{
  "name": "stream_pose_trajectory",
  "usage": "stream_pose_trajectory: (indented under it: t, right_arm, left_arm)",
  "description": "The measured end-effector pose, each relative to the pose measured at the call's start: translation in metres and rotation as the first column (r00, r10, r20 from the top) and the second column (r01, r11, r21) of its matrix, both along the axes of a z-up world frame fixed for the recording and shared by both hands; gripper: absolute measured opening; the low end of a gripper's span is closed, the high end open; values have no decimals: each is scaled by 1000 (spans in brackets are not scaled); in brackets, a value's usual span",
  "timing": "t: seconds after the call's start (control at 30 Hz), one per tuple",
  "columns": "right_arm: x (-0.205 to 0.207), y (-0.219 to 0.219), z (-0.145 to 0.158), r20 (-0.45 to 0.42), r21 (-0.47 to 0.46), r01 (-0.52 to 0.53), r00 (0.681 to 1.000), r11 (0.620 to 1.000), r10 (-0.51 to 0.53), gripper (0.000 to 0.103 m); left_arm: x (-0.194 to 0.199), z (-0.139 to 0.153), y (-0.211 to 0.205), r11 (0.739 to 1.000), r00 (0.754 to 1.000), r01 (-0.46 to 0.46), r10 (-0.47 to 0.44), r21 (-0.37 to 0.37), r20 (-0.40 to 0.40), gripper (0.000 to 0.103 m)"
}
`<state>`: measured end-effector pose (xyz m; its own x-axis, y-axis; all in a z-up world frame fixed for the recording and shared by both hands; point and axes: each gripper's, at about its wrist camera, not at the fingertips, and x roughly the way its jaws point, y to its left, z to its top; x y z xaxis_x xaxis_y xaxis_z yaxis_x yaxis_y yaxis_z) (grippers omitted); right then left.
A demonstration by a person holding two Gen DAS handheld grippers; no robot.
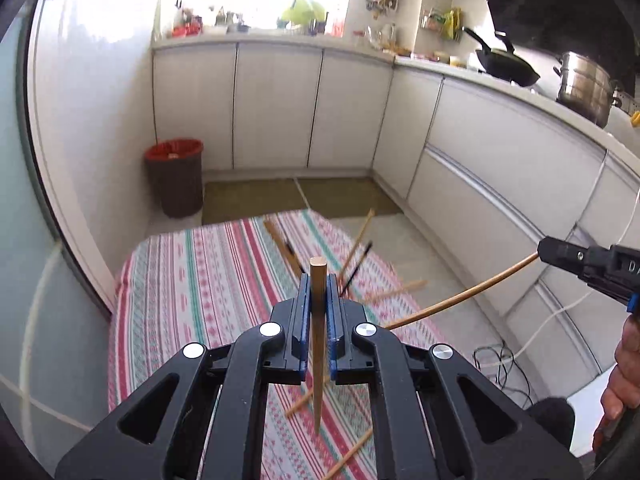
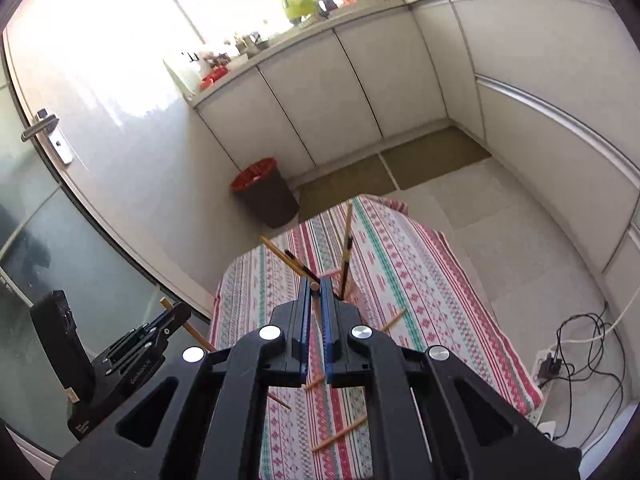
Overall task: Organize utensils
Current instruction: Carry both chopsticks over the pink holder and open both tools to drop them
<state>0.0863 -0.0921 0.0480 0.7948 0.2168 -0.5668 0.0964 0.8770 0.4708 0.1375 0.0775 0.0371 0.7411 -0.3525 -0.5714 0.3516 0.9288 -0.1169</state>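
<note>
My left gripper (image 1: 318, 285) is shut on a wooden chopstick (image 1: 318, 320) that stands upright between its blue pads, above the striped tablecloth (image 1: 192, 280). My right gripper (image 2: 315, 289) is shut on another wooden chopstick (image 2: 315, 286), seen end-on; in the left wrist view it (image 1: 544, 254) holds that long chopstick (image 1: 460, 296) at the right. The left gripper also shows in the right wrist view (image 2: 176, 312), gripping its chopstick (image 2: 196, 336). Several loose chopsticks (image 1: 356, 248) (image 2: 346, 240), wooden and black-tipped, lie scattered on the cloth.
A brown bin with a red liner (image 1: 176, 176) stands on the floor by the white cabinets (image 1: 276, 104). A wok (image 1: 506, 64) and a steel pot (image 1: 584, 88) sit on the counter. Cables and a power strip (image 2: 560, 364) lie on the floor at the right.
</note>
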Motion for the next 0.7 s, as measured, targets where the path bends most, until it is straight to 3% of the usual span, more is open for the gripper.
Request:
stream_pose_trajectory:
  t: [0.13,0.27,0.7]
  right_arm:
    - [34,-4,35,75,-29,31,997,999,-29,5]
    - [72,-10,47,100,-40,50,994,998,-46,5]
    - [165,1,9,55,-143,41,998,989,-33,5]
  left_arm:
    - [25,33,-7,1000,998,-21,22,-18,62,6]
    - [55,43,-15,998,996,-45,48,-46,80,6]
    - [124,9,-39,994,997,-62,66,-86,42,6]
